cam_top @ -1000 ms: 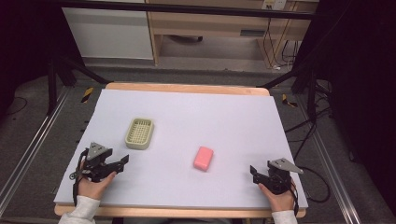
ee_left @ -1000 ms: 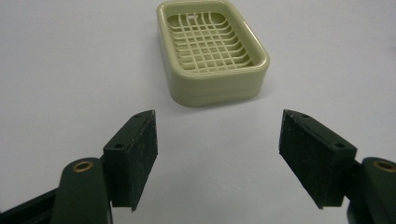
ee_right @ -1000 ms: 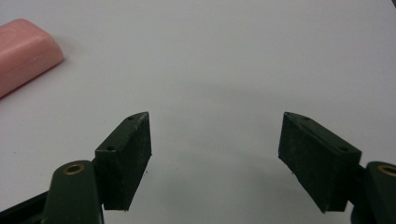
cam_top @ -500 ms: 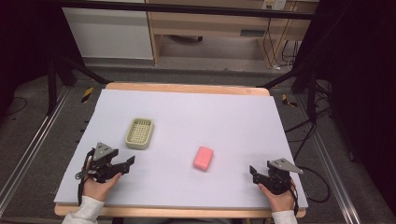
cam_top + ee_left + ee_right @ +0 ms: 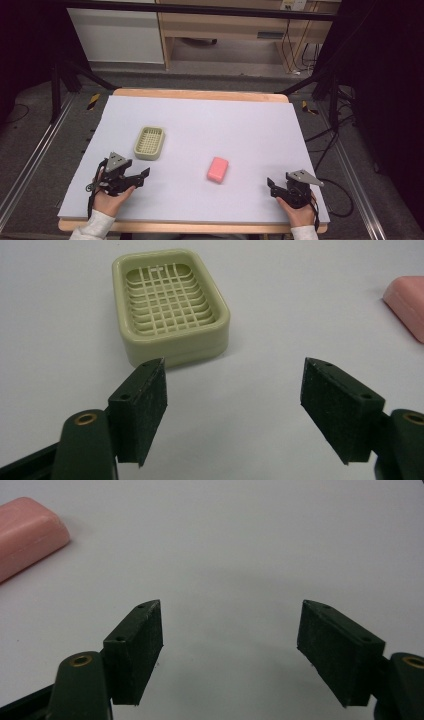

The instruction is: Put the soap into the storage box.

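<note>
Grippers – left (image 5: 232, 390) spread wide, empty, near soap dish (image 5: 169, 302) | right (image 5: 230, 630) spread wide, empty – soap (image 5: 27, 532) apart

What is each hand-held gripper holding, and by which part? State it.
Nothing. The left hand-held gripper and right hand-held gripper are both open and empty; the soap dish and pink soap lie untouched.
</note>
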Demonstrator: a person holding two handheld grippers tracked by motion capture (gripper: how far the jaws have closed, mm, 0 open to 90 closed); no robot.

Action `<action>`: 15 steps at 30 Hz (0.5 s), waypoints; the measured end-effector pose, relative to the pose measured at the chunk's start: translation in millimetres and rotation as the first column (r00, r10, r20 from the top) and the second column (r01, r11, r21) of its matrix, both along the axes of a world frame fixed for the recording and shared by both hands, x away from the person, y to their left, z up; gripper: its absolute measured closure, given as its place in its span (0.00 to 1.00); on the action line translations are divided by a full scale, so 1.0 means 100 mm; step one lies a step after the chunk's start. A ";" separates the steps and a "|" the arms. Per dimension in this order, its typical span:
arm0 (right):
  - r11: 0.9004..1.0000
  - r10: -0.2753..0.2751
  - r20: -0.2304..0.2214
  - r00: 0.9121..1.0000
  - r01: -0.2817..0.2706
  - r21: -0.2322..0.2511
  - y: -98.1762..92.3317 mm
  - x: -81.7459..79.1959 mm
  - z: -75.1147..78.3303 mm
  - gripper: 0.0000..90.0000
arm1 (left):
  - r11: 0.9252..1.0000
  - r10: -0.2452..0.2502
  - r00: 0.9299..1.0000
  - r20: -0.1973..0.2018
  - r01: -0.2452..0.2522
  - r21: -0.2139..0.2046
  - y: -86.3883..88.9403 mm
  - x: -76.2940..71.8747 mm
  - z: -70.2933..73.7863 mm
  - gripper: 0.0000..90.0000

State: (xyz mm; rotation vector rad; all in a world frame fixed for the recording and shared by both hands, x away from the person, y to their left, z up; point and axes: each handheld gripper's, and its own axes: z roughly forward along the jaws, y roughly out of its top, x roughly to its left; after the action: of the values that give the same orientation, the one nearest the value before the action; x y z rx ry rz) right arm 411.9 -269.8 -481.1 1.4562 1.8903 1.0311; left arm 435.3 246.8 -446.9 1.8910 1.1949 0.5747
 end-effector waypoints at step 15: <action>1.000 0.006 0.003 1.000 -0.006 -0.009 0.01 0.00 0.00 0.33 | 0.999 -0.031 1.000 -0.001 0.031 0.012 -0.17 0.01 0.01 0.28</action>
State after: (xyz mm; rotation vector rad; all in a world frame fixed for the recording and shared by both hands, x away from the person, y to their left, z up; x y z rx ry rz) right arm 411.7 -269.1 -481.4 1.4437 1.8959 1.0255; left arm 436.4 230.2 -446.0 1.9171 1.1627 0.5651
